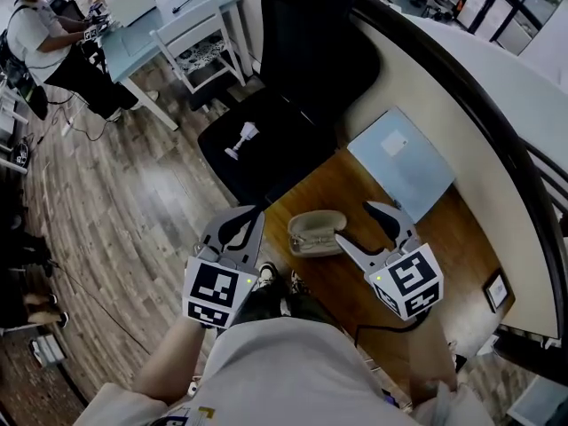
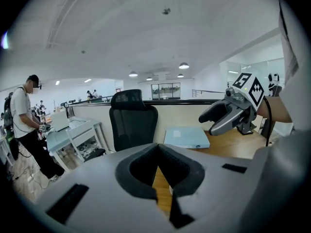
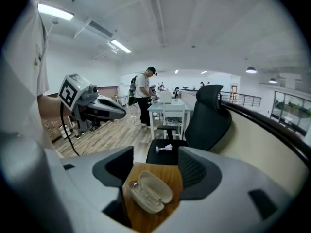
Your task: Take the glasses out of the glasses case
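An open cream glasses case [image 1: 315, 232] lies near the left edge of the wooden table [image 1: 461, 238]. Clear-framed glasses [image 3: 140, 194] rest in its lower half, with the lid [image 3: 158, 184] folded back. My right gripper [image 1: 366, 231] is open, just right of the case and above the table. In the right gripper view the case [image 3: 148, 192] shows ahead between the wide jaws of my right gripper [image 3: 153, 166], untouched. My left gripper [image 1: 250, 218] hangs left of the case, past the table edge. Its fingertips meet with nothing between them. In the left gripper view only a thin wedge of wood shows between its pads [image 2: 141, 171].
A black office chair [image 1: 293, 105] stands beyond the table's left corner, with a small white object [image 1: 241, 138] on its seat. A pale blue flat box [image 1: 404, 162] lies farther back on the table. A black railing [image 1: 497, 140] curves along the right. A person [image 1: 44, 34] works at a far desk.
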A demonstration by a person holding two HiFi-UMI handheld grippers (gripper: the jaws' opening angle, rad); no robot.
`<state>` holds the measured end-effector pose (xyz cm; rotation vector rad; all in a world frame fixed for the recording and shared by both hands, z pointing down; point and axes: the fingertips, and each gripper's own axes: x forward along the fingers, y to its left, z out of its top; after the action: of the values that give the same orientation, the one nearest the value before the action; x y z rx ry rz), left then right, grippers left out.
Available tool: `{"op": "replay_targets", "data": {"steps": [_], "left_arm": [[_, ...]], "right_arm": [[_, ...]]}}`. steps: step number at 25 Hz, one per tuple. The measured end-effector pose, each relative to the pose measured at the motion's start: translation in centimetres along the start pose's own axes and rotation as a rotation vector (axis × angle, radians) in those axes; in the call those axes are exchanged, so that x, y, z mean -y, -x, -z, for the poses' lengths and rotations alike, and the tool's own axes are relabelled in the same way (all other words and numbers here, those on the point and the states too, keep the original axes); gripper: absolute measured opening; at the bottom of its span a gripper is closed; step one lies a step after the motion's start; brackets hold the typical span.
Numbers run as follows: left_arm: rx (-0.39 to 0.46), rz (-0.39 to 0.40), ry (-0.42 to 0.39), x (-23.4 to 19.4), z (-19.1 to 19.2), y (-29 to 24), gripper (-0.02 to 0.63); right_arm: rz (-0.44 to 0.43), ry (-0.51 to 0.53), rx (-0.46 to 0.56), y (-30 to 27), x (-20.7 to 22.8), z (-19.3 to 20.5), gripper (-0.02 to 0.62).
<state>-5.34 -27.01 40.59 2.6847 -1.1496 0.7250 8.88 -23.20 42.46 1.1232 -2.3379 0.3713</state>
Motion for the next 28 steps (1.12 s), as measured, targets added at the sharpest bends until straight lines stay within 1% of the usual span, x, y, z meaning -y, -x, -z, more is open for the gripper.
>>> {"op": "replay_targets", "data": {"steps": [3, 6, 8, 15, 19, 23, 28], "left_arm": [[-0.024, 0.036, -0.012, 0.1, 1.0, -0.9, 0.003], [-0.055, 0.063, 0.004, 0.3, 2.8, -2.2, 0.003], [-0.084, 0.077, 0.017, 0.6, 4.4, -3.2, 0.003], [-0.167, 0.131, 0.035, 1.8, 9.6, -6.2, 0.003], [-0.224, 0.184, 0.064, 3.4, 12.8, -7.6, 0.003], [-0.272, 0.24, 0.089, 5.2, 16.1, -8.8, 0.003], [-0.337, 0.317, 0.126, 7.7, 20.1, -10.1, 0.003]], "right_arm": [[-0.033, 0.027, -0.084, -1.8, -0.9, 1.8, 0.278], [-0.05, 0.0, -0.153, -4.1, -0.7, 4.0, 0.258], [-0.073, 0.0, -0.196, -5.5, -0.7, 5.7, 0.249], [-0.197, 0.076, -0.38, -10.2, -2.5, 12.0, 0.218], [-0.25, 0.14, -0.476, -11.9, -3.6, 15.5, 0.213], [-0.274, 0.184, -0.544, -13.4, -4.2, 18.5, 0.202], [-0.285, 0.233, -0.598, -14.6, -4.5, 21.0, 0.187]]}}
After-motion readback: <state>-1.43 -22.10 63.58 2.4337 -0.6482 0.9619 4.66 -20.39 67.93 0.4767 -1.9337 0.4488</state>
